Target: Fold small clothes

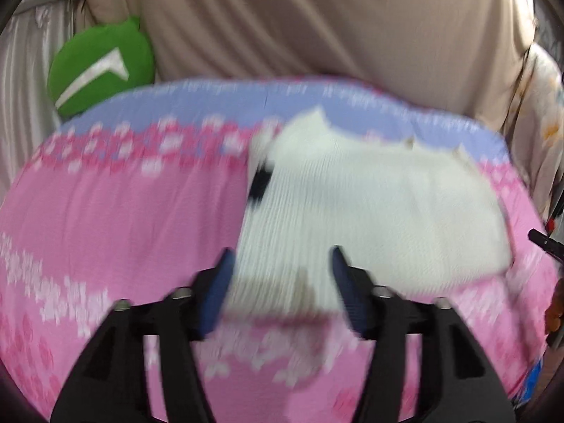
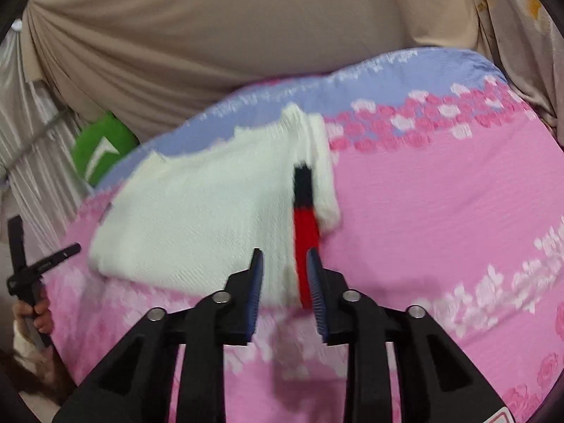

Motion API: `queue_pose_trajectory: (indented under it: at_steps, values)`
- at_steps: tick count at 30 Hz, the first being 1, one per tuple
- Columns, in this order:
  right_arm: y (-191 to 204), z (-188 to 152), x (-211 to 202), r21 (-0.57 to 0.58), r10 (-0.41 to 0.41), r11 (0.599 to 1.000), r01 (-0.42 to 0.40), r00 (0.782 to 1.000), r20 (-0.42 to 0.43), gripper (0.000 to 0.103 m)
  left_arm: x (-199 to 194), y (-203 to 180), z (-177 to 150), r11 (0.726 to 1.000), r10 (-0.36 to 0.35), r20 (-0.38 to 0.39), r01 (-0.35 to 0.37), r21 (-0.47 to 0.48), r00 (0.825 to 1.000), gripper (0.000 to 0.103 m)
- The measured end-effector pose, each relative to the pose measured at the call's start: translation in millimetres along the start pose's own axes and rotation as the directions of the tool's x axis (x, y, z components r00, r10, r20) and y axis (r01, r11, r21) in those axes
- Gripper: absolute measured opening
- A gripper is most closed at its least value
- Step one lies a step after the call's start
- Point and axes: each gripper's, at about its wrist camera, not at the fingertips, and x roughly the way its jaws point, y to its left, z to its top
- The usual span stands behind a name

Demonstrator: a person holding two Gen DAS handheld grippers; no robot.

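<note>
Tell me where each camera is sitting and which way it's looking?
Left wrist: sits on the left gripper, looking forward along its open fingers at the white knitted garment on the pink floral sheet; the other gripper's tip shows at the right edge.
Right wrist: sits on the right gripper, fingers open, facing the garment's red and black stripe; the person's hand shows at left.
Shared: garment, sheet, green cushion, beige draped cloth.

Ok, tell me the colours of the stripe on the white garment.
Black above red stripe, clearest in the right wrist view.
</note>
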Motion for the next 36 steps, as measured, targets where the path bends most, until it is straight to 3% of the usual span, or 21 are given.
queue_pose_trajectory:
  at_steps: [1,4,8,10,11,12,13,14,15,17,19,21,22,24,26,27,28,30,34,36]
  values:
    - [1,18,6,0.010,-0.003,1.000,0.002,0.998,0.060,0.064,4,-1,15,1.000,-0.013,0.032,0.013,-0.002,0.999,0.077]
    - [2,64,46,0.034,0.013,0.999,-0.015,0.997,0.073,0.068,42,-7,64,0.999,-0.048,0.071,0.049,-0.002,0.996,0.087]
    - [-12,96,122,0.129,0.022,0.992,-0.018,0.999,-0.033,0.070,117,-11,97,0.991,-0.124,-0.050,0.120,-0.065,0.991,0.087]
    - [-16,100,152,0.146,-0.011,0.989,0.023,0.997,-0.078,0.070,151,-8,103,0.988,-0.122,-0.096,0.112,-0.102,0.988,0.086]
    - [-15,100,162,0.137,-0.025,0.990,0.039,0.995,-0.099,0.070,163,-7,104,0.988,-0.121,-0.111,0.109,-0.109,0.986,0.078]
    - [-13,99,171,0.119,-0.038,0.992,0.052,0.993,-0.116,0.065,170,-6,102,0.988,-0.113,-0.118,0.099,-0.114,0.987,0.061]
    - [-8,98,179,0.084,-0.057,0.994,0.068,0.989,-0.135,0.050,178,-4,101,0.989,-0.111,-0.134,0.095,-0.116,0.985,0.051]
    - [0,96,183,0.037,-0.086,0.995,0.092,0.985,-0.147,0.040,184,-2,100,0.987,-0.118,-0.152,0.099,-0.122,0.981,0.024]
    - [6,97,184,-0.006,-0.112,0.994,0.113,0.982,-0.151,0.013,190,0,99,0.986,-0.129,-0.171,0.107,-0.132,0.977,0.007]
    - [19,101,173,-0.038,-0.081,0.996,0.077,0.990,-0.113,0.008,185,5,97,0.983,-0.134,-0.150,0.111,-0.148,0.980,0.007]
    - [36,112,139,-0.058,0.006,0.998,-0.005,1.000,0.006,0.008,157,10,99,0.983,-0.121,-0.056,0.112,-0.147,0.991,0.006]
    - [47,121,102,-0.072,0.093,0.994,-0.086,0.989,0.116,0.008,128,18,101,0.978,-0.127,0.026,0.129,-0.161,0.992,0.006]
    - [50,123,94,-0.076,0.100,0.993,-0.090,0.985,0.143,0.008,116,25,101,0.977,-0.115,0.051,0.122,-0.176,0.992,0.006]
    - [43,125,105,-0.079,0.045,0.996,-0.036,0.993,0.110,0.008,117,36,97,0.979,-0.070,0.039,0.076,-0.191,0.997,0.007]
    - [30,122,153,-0.061,-0.069,0.996,0.068,0.997,-0.025,0.007,141,43,89,0.980,-0.048,-0.029,0.042,-0.195,0.998,0.007]
    - [16,113,187,-0.056,-0.143,0.989,0.137,0.979,-0.143,0.007,158,45,83,0.980,-0.043,-0.079,0.027,-0.197,0.996,0.007]
    - [8,105,206,-0.057,-0.193,0.981,0.185,0.960,-0.202,0.007,171,43,76,0.983,-0.042,-0.103,0.022,-0.184,0.994,0.007]
    - [13,106,197,-0.060,-0.202,0.979,0.195,0.966,-0.162,0.007,169,32,77,0.990,0.004,-0.078,-0.015,-0.138,0.997,0.008]
    - [45,114,135,-0.057,-0.237,0.969,0.238,0.971,0.033,0.015,142,16,82,0.995,0.070,-0.024,-0.072,-0.068,0.997,0.011]
    - [74,105,105,-0.090,-0.167,0.980,0.176,0.981,0.101,0.018,112,12,82,0.996,0.046,0.042,-0.043,-0.072,0.998,0.014]
